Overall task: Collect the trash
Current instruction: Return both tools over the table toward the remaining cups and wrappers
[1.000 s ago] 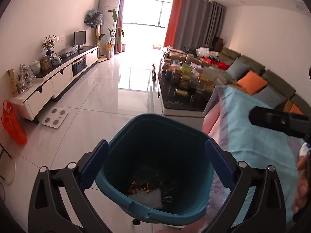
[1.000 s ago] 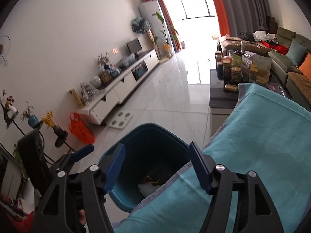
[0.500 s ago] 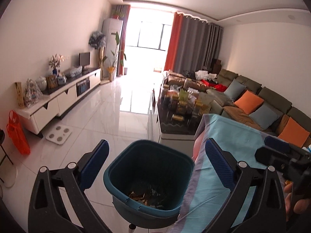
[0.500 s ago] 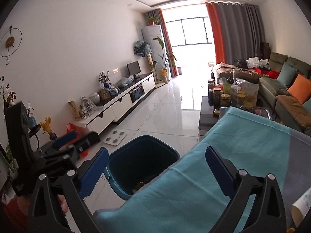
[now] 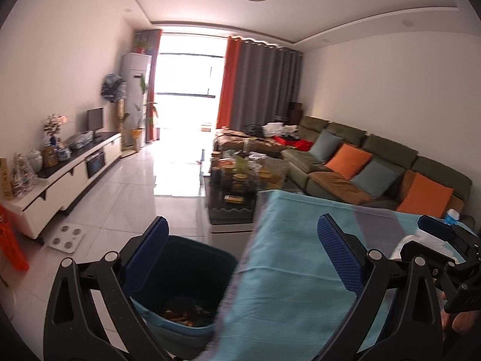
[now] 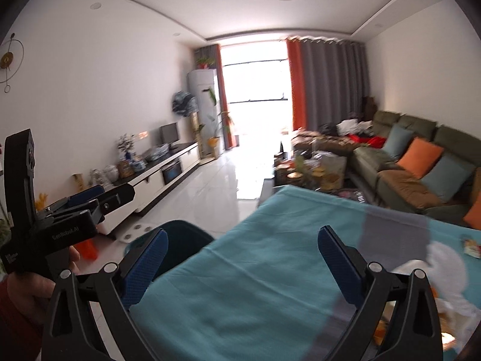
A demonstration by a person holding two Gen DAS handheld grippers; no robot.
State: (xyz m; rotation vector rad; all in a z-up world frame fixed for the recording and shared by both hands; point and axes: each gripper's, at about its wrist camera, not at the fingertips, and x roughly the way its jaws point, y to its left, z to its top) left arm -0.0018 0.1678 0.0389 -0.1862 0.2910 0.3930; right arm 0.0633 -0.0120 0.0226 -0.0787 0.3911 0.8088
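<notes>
A dark teal trash bin [image 5: 192, 273] stands on the floor at the left edge of a table under a teal cloth [image 5: 294, 258]; scraps lie in its bottom [image 5: 186, 313]. It also shows in the right wrist view [image 6: 180, 234]. My left gripper [image 5: 243, 261] is open and empty, above the bin's right rim and the cloth edge. My right gripper [image 6: 240, 267] is open and empty over the cloth [image 6: 270, 270]. White crumpled paper [image 6: 442, 264] and a small wrapper [image 6: 472, 245] lie on the cloth at the right.
A cluttered coffee table [image 5: 240, 186] stands beyond the clothed table. A green sofa with orange and blue cushions [image 5: 360, 162] runs along the right. A white TV cabinet [image 5: 69, 177] lines the left wall. A floor scale [image 5: 67, 234] and a red bag [image 5: 12, 252] are on the tiles.
Both grippers have risen and swung right, from over the bin toward the clothed table. The bin has dropped to the lower left of both views. Both stay open.
</notes>
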